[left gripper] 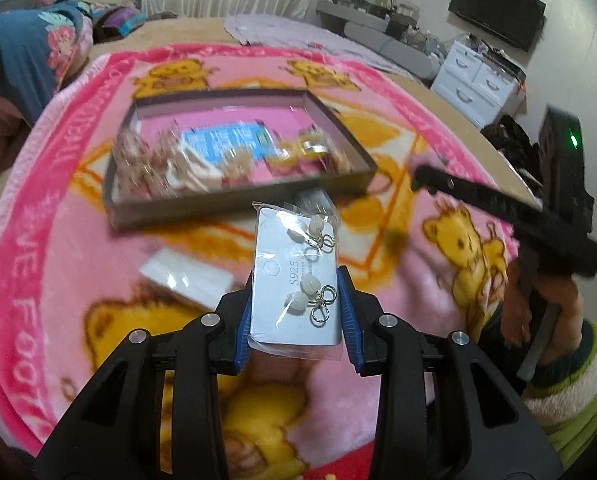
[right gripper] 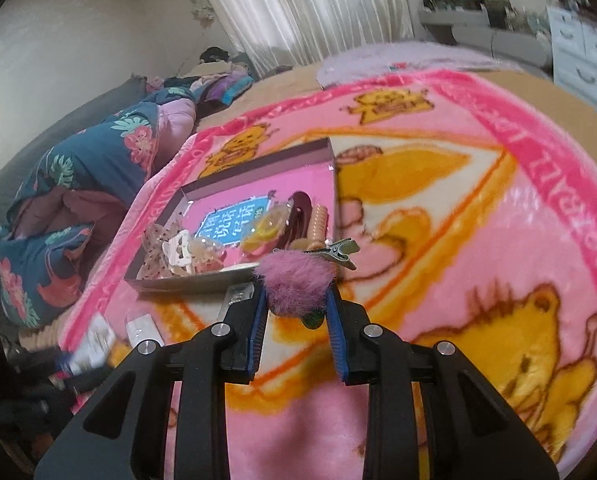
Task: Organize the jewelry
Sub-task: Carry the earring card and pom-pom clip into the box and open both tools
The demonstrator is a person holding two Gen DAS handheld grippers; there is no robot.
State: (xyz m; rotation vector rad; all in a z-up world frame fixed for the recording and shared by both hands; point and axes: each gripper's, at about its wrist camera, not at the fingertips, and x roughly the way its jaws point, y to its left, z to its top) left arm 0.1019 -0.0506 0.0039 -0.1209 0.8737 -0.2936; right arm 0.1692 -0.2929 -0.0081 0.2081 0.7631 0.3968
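A pink bear-print blanket [left gripper: 78,248] covers the bed, and on it lies a shallow grey tray [left gripper: 234,200] with a pink floor. The tray holds a jumble of hair clips [right gripper: 174,252], a yellow piece, a dark oval clip and a beaded clip; in the left wrist view its contents are blurred.

The left gripper [left gripper: 296,304] reaches forward, level, just short of the tray's near wall, above the blanket. Its blue fingers [left gripper: 244,320] are closed on the sides of a bagged white earring card [left gripper: 294,280] carrying pearl-like earrings with silver hoops.

The right gripper [right gripper: 296,308] points toward the tray's near right corner, tilted in its view. Its fingers pinch a fluffy pink pom-pom hair clip [right gripper: 298,284], whose metal alligator end [right gripper: 338,254] sticks out to the right. In the left wrist view this gripper [left gripper: 422,178] enters from the right, held by a hand [left gripper: 538,308] in a striped cuff.

A small white packet [left gripper: 186,276] lies on the blanket near the tray.
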